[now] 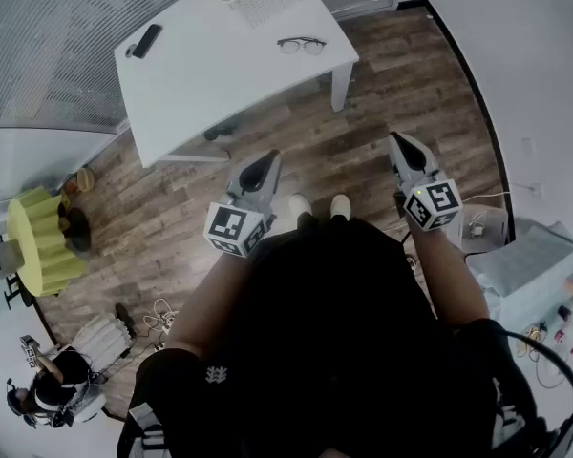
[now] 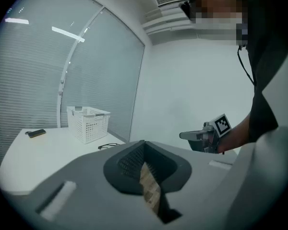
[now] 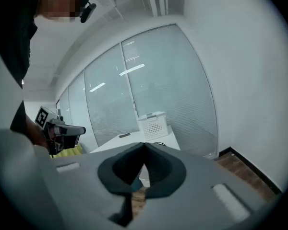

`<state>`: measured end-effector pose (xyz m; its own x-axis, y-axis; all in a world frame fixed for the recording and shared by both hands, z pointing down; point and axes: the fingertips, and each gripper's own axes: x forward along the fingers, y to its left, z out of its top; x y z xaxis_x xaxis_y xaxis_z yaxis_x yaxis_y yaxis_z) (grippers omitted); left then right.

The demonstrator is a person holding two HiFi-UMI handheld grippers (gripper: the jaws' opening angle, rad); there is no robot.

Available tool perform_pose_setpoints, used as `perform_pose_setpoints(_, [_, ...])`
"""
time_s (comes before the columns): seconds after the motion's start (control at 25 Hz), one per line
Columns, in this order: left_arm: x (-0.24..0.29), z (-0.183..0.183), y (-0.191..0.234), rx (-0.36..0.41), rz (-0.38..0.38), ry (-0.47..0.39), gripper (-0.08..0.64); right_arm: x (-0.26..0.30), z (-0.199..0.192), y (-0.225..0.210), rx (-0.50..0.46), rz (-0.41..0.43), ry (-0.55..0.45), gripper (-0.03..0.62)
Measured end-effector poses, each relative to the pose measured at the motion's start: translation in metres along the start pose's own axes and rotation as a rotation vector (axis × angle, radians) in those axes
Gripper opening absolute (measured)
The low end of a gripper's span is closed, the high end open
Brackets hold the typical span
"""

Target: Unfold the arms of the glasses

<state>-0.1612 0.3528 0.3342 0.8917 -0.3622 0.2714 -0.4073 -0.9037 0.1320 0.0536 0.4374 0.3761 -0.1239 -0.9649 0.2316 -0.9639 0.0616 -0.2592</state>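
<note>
White table, one pair of glasses, one basket, left tool, right tool, both clenched

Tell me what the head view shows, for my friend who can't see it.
Seen from above, a person stands on a wood floor holding a left gripper and a right gripper, both shut and empty, short of a white table. On the table are glasses, a white basket and a small dark device.

light: bright, even, ceiling strips reflected in glass | shadows: soft | edges: fisheye-curved, dark vignette
</note>
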Motion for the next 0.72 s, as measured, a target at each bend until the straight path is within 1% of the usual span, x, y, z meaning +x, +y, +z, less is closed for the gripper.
perform_pose_setpoints(0.2, [0.017, -0.005, -0.018, 0.021, -0.010, 0.014, 0.006, -0.009, -0.023, -0.013, 0.010, 0.019, 0.035, 0.000])
perform_pose_setpoints(0.36, [0.028, -0.008, -0.014, 0.017, 0.027, 0.001, 0.006, -0.002, -0.031, -0.027, 0.009, 0.040, 0.038, 0.000])
perform_pose_setpoints(0.48, [0.035, -0.007, -0.009, 0.033, 0.051, 0.012, 0.006, 0.000, -0.023, -0.037, 0.005, 0.039, 0.029, 0.000])
perform_pose_setpoints(0.56, [0.043, -0.002, -0.002, 0.065, 0.072, 0.016, 0.006, -0.001, -0.012, -0.044, -0.018, 0.019, 0.008, 0.000])
perform_pose_setpoints(0.64, [0.056, 0.006, 0.009, 0.095, 0.096, 0.011, 0.006, -0.005, -0.002, -0.057, -0.041, -0.030, -0.020, 0.000])
perform_pose_setpoints(0.72, [0.070, 0.014, 0.022, 0.122, 0.108, 0.002, 0.006, -0.007, 0.001, -0.070, -0.037, -0.065, -0.032, 0.000])
